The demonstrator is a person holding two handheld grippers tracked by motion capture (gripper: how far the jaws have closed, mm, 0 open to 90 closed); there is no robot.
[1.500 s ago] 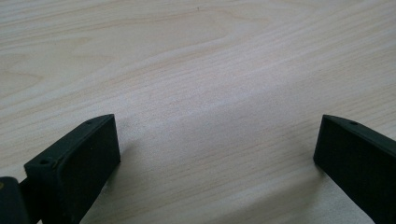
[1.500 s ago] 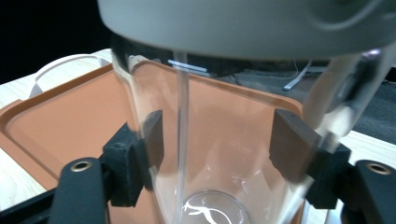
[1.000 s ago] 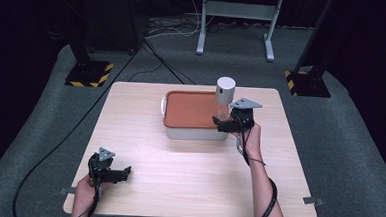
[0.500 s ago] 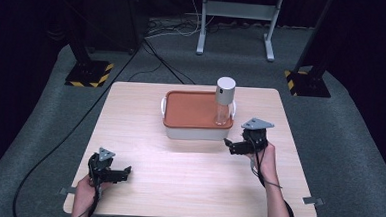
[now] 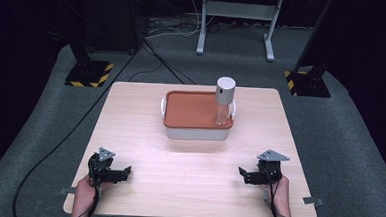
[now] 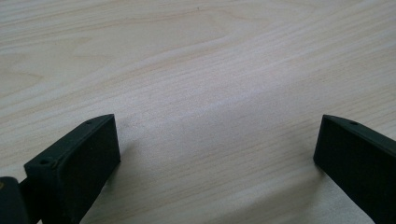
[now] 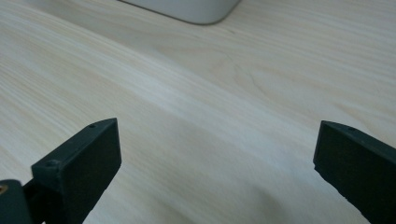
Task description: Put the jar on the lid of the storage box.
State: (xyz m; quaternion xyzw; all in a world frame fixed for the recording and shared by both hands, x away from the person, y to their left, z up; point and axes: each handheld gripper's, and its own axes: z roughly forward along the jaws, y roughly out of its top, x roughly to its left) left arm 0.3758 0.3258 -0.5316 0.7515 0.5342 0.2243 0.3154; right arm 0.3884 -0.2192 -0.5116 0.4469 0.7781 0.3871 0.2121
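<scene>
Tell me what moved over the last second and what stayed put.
The right gripper drew back from the bottle toward the table's near right edge, jaws open and empty. The bottle stays upright on the orange-lidded container; the left gripper kept its place, open.

**Both hand-held grippers low, jaws apart**

We hold the left hand-held gripper (image 5: 122,172) in our left hand (image 5: 84,189) near the front left corner of the desk (image 5: 187,188), its jaws spread wide and pointing inward toward the middle. Our right hand (image 5: 278,185) carries the right hand-held gripper (image 5: 243,174) near the front right corner, jaws likewise wide apart and facing inward. Both forearms enter from the near edge. Nothing sits between either pair of jaws.
</scene>
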